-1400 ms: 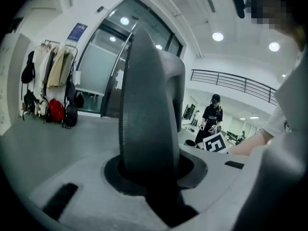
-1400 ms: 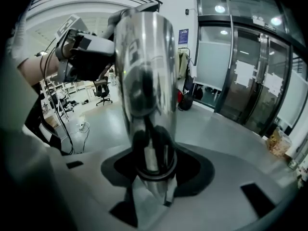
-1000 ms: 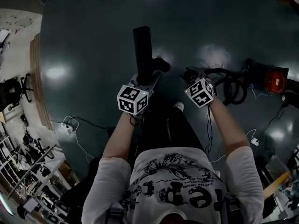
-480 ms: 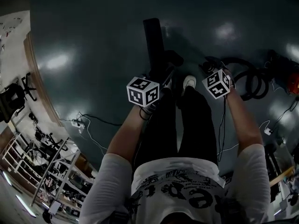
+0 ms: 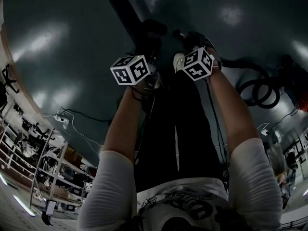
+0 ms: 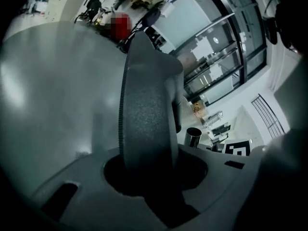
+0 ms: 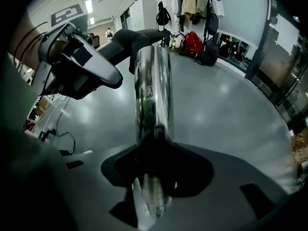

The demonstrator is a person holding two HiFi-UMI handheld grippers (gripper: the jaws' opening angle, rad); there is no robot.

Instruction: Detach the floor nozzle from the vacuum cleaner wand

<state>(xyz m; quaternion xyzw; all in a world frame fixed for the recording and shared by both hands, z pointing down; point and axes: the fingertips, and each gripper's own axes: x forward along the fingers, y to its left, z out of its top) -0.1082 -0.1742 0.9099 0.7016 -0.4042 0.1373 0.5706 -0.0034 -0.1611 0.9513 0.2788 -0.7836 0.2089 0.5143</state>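
Observation:
The black floor nozzle (image 5: 124,8) lies as a long bar on the dark floor at the top of the head view. My left gripper (image 5: 147,47) is shut on its dark grey textured neck (image 6: 144,105), which fills the space between the jaws in the left gripper view. My right gripper (image 5: 188,38) is just right of it, shut on the chrome wand (image 7: 151,90), jaws having closed slightly on it. In the right gripper view the wand runs away from the jaws into a dark curved elbow (image 7: 139,35), with the left gripper (image 7: 77,71) gripping there.
A coiled black hose (image 5: 257,90) lies on the floor at the right, with a red vacuum body (image 5: 304,100) at the edge. A cable and power strip (image 5: 60,120) lie at the left, near shelving (image 5: 29,172). The person's legs and a white shoe (image 5: 179,61) are below the grippers.
Both grippers have gone down toward the floor together, carrying nozzle neck and wand. The left gripper has rolled. The nozzle now shows higher and further left in the head view.

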